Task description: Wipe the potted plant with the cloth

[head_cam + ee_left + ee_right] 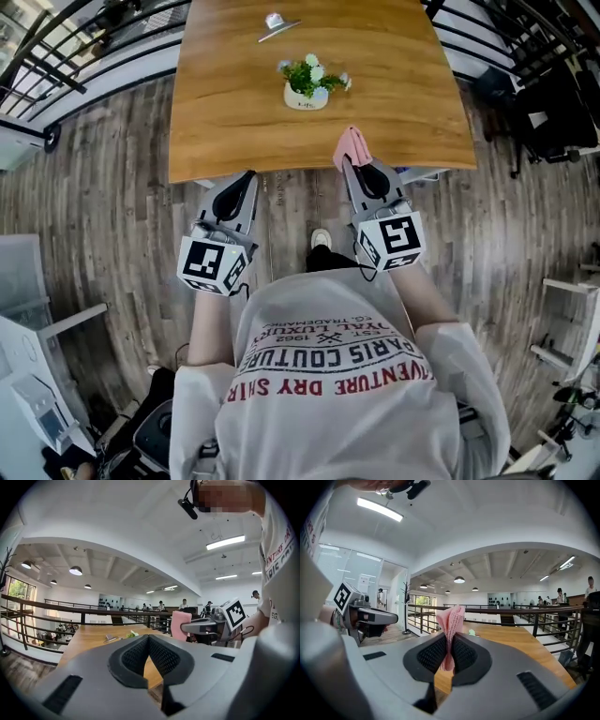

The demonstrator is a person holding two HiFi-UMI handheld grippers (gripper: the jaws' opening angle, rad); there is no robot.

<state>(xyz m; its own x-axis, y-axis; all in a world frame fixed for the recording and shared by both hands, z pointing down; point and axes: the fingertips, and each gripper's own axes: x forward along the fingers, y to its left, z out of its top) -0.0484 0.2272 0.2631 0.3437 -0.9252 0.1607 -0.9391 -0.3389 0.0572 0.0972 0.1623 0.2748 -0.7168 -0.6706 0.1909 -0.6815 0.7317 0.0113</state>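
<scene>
Potted plant (307, 84) sits ahead-left of right gripper (354, 161) clamping pink cloth (352, 141), nearer it than closed, empty left gripper (249, 175).

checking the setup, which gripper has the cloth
The right gripper: its jaws pinch the pink cloth, while the left gripper is shut on nothing.
</scene>
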